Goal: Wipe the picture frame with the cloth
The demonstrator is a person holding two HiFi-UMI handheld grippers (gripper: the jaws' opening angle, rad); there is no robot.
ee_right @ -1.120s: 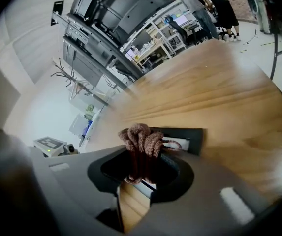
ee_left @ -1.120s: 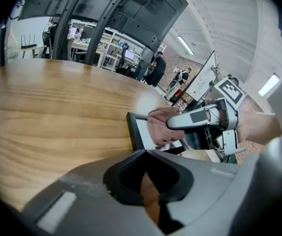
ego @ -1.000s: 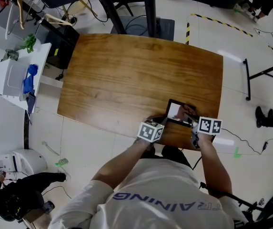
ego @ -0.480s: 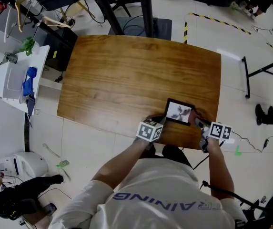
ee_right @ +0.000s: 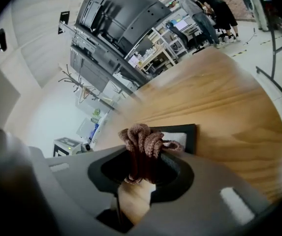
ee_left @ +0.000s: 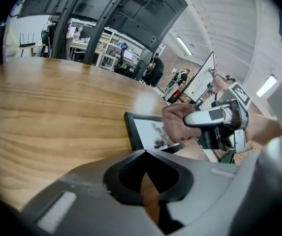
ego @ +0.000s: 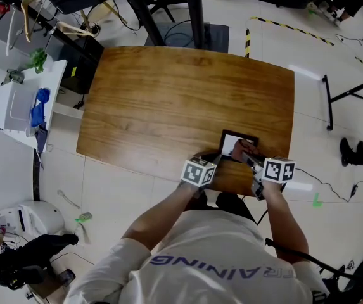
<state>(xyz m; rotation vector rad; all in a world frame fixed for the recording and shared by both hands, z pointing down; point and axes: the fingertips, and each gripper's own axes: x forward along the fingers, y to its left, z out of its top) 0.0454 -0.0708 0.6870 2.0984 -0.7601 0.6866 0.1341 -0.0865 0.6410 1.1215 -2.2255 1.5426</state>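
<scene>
A black picture frame (ego: 230, 142) with a white print lies flat near the front right of the wooden table (ego: 168, 100). My right gripper (ego: 249, 158) is shut on a bunched brown cloth (ee_right: 141, 140) and presses it onto the frame's right half (ee_right: 187, 134). In the left gripper view the cloth (ee_left: 176, 123) covers part of the print (ee_left: 148, 131), with the right gripper (ee_left: 214, 118) behind it. My left gripper (ego: 214, 162) sits at the frame's near left corner. Its jaws (ee_left: 148, 181) look shut, with nothing between them.
The table's front edge (ego: 232, 192) runs just behind both grippers. A white cart (ego: 23, 103) with blue and green items stands on the floor at the left. Black stand legs (ego: 352, 97) and cables lie on the floor at the right.
The right gripper with the cloth swung off the frame's right edge half a second ago and is now back on the frame. The left gripper has stayed put.
</scene>
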